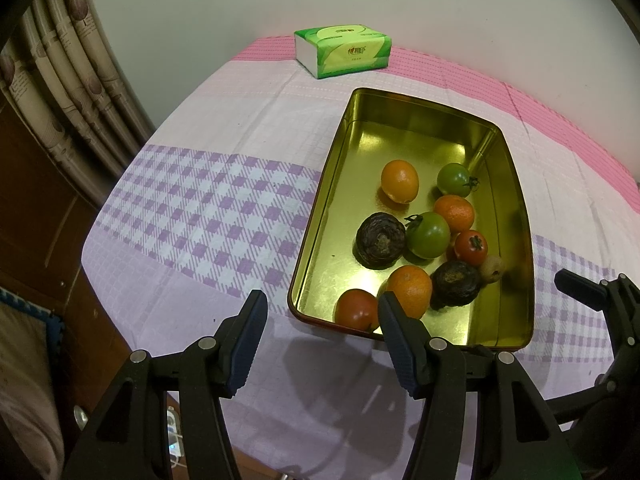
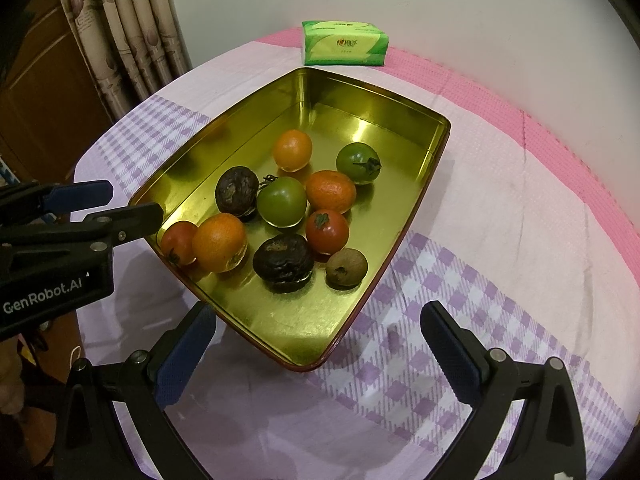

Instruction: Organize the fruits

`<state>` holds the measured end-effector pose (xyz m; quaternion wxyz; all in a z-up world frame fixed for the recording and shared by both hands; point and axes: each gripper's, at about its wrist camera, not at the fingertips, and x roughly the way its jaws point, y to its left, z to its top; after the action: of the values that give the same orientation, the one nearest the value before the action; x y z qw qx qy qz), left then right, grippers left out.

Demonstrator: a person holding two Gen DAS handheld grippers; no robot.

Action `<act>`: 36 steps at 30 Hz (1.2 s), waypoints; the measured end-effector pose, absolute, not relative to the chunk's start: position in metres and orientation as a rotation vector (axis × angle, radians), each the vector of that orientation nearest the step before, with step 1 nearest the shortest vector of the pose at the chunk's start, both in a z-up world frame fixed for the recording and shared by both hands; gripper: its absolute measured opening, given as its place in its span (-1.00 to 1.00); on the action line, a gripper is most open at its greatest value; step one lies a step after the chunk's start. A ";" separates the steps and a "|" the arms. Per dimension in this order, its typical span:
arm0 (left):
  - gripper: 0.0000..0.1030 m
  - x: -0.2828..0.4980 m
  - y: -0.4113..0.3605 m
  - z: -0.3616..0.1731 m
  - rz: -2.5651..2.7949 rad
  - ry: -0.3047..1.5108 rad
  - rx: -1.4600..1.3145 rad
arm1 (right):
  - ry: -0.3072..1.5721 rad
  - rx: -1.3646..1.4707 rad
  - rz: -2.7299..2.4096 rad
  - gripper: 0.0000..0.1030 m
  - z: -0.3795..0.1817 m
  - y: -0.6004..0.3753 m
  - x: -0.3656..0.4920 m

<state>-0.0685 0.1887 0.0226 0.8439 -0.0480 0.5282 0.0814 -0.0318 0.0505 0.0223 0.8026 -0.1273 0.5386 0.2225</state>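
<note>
Gold tin (image 2: 248, 132) of fruits (image 2: 282, 201) ahead of both grippers, left gripper (image 1: 322, 312) spread, right gripper (image 2: 316, 326) spread

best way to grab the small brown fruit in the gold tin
Grip the small brown round fruit across its widest middle, coming from above with the right hand-held gripper. Its right side is free; the wrinkled dark fruit sits close on its left.

You have one gold metal rectangular tin (image 2: 256, 128) holding nine fruits: three round orange citrus fruits (image 2: 219, 242), two green tomatoes (image 2: 281, 201), two red tomatoes (image 2: 327, 231), two dark wrinkled round fruits (image 2: 283, 262) and one small brown round fruit (image 2: 346, 268). One green tissue pack (image 2: 344, 43) lies beyond.
</note>
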 end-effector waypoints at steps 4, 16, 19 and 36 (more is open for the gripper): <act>0.14 -0.068 0.188 0.022 0.173 1.116 -0.102 | 1.156 -0.271 0.477 0.97 0.022 0.051 -0.032; 0.14 -0.068 0.187 0.022 0.175 1.116 -0.098 | 1.165 -0.273 0.489 0.97 0.021 0.051 -0.033; 0.14 -0.068 0.187 0.022 0.175 1.115 -0.095 | 1.163 -0.273 0.491 0.97 0.021 0.050 -0.032; 0.14 -0.067 0.187 0.022 0.180 1.119 -0.096 | 1.162 -0.269 0.490 0.97 0.021 0.049 -0.032</act>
<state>-0.0671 0.1867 0.0218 0.8427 -0.0455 0.5296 0.0854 -0.0323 0.0492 0.0206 0.7993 -0.1256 0.5416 0.2282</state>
